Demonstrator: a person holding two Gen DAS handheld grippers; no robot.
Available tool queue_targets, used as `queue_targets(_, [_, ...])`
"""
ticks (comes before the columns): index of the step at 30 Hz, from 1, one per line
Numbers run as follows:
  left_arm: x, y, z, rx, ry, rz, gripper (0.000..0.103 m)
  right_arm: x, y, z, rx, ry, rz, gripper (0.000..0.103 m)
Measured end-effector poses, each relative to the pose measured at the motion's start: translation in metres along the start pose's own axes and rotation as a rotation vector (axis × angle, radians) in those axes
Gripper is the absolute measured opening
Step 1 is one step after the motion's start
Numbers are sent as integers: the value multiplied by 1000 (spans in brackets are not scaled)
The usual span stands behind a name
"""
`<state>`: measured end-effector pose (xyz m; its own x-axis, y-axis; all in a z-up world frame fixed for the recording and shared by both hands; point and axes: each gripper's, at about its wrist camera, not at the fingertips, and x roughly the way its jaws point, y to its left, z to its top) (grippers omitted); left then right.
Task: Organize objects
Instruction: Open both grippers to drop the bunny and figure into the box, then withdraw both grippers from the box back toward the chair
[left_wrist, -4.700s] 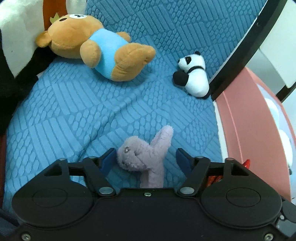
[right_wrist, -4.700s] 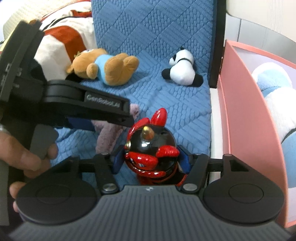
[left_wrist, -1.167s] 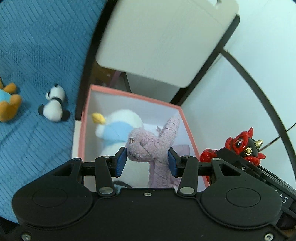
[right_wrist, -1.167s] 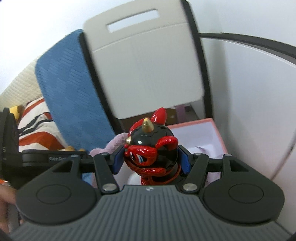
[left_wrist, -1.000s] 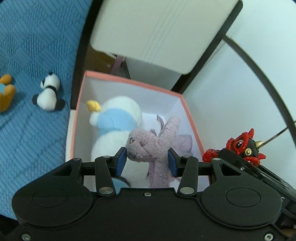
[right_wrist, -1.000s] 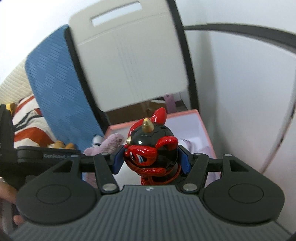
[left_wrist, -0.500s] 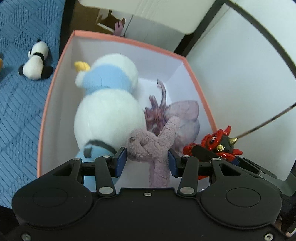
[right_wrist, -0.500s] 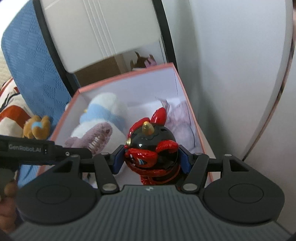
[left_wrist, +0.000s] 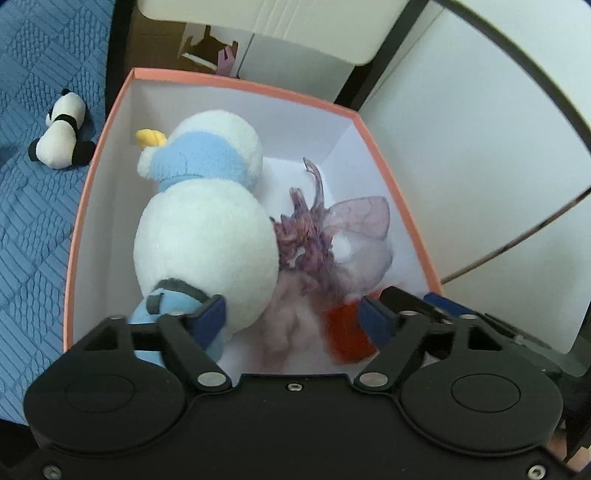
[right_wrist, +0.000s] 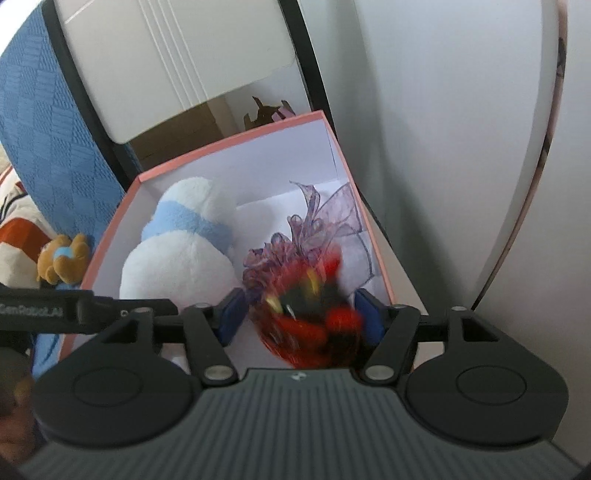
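Note:
Both grippers hover over the pink box (left_wrist: 388, 177), also in the right wrist view (right_wrist: 229, 142). My left gripper (left_wrist: 295, 319) is open; the purple plush (left_wrist: 284, 328) is a blur dropping below it into the box. My right gripper (right_wrist: 297, 314) is open; the red and black horned figure (right_wrist: 310, 317) is a blur falling between its fingers, and shows as a red blur in the left wrist view (left_wrist: 345, 332). A big white and light-blue plush (left_wrist: 207, 225) and a purple ribbon doll (left_wrist: 332, 229) lie in the box.
A small panda plush (left_wrist: 61, 138) lies on the blue quilted seat (left_wrist: 29, 184) left of the box. A brown bear plush (right_wrist: 64, 264) lies farther left. A white chair back (right_wrist: 166, 55) stands behind the box, a white wall at right.
Both grippers have opened over the box. The purple plush and the red figure have left the fingers and are falling into it.

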<state>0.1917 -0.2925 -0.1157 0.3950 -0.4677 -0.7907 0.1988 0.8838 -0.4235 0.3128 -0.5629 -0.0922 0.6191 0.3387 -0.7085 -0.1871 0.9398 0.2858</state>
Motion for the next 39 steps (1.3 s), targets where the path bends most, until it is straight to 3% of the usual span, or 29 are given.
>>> queue_targets(1, [-2, 0, 0, -2, -8, -6, 81, -2, 1, 1, -2, -4, 4, 82])
queue_targets(11, [-45, 12, 6, -2, -95, -6, 81, -29, 19, 15, -1, -57, 14, 82])
queue_targets(26, [-139, 8, 6, 97, -290, -3, 81, -90, 77, 29, -43, -161, 94, 82])
queue_targets(34, [-181, 22, -1, 94, -361, -5, 81, -107, 114, 27, -88, -174, 144, 82])
queue_targets(39, [-192, 36, -3, 89, -364, -24, 81, -109, 134, 23, -109, -171, 164, 82])
